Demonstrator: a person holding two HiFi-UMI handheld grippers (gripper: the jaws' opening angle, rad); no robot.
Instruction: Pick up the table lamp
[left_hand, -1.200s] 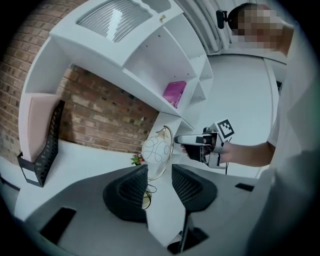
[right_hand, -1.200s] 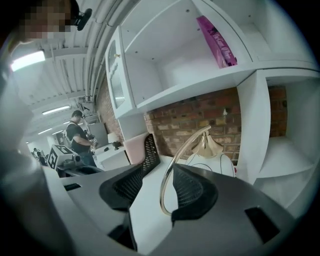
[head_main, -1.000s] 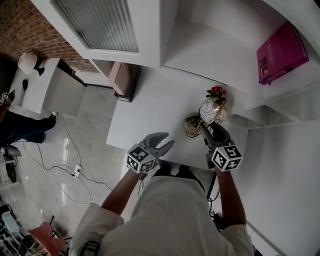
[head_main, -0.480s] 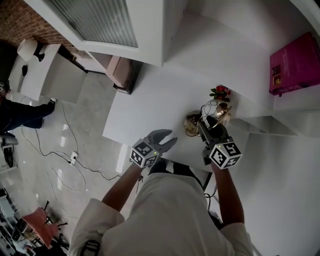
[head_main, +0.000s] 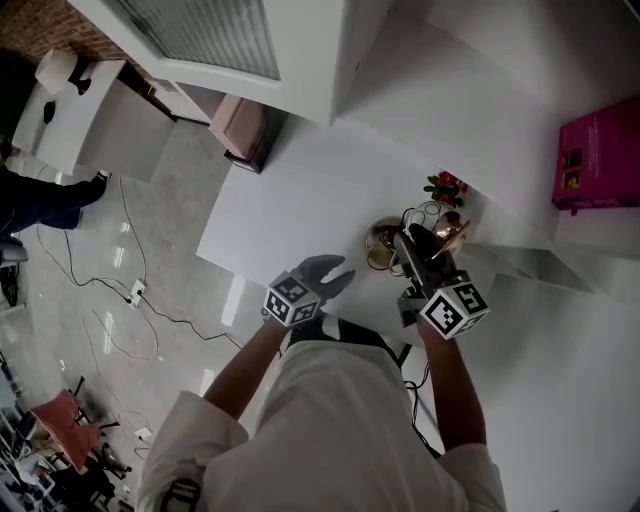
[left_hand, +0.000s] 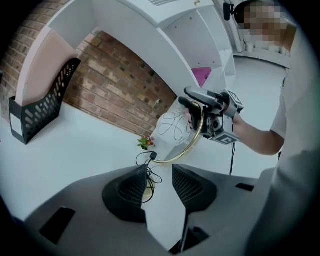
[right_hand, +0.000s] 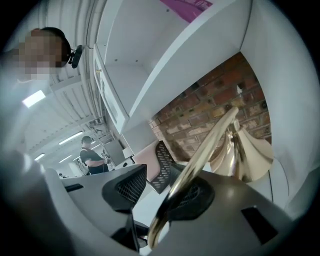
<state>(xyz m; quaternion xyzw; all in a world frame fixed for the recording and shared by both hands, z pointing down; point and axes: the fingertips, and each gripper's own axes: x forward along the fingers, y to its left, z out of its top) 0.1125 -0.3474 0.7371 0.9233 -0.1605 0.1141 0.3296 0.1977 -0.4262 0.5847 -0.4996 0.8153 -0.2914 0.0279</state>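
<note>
The table lamp (head_main: 445, 228), a thin gold hoop (right_hand: 200, 155) with a white, scribble-lined shade (left_hand: 172, 127) and a gold base (head_main: 381, 238), is being shown on the white desk (head_main: 300, 200) at three o'clock in the head view. The right gripper's (head_main: 410, 240) jaws have just been closing, with the hoop between them but not yet clamped. The left gripper's (head_main: 335, 272) jaws are being held apart, with nothing between them.

Table lamp (head_main: 450, 228): hoop arm and flared shade of polished gold-coloured metal, glossy and mirror-bright, with thin dark wirework beside them. Worktop (head_main: 300, 205) and shelving (head_main: 450, 90): smooth white surfaces, matt to satin; wall (left_hand: 115, 85): rough, matt brick; floor (head_main: 170, 230): glossy, reflecting light. Left tongs (left_hand: 159, 187): matt dark plastic, the 2 pads (left_hand: 131, 190) finely grid-textured; file holder (left_hand: 42, 107): black perforated mesh.
</note>
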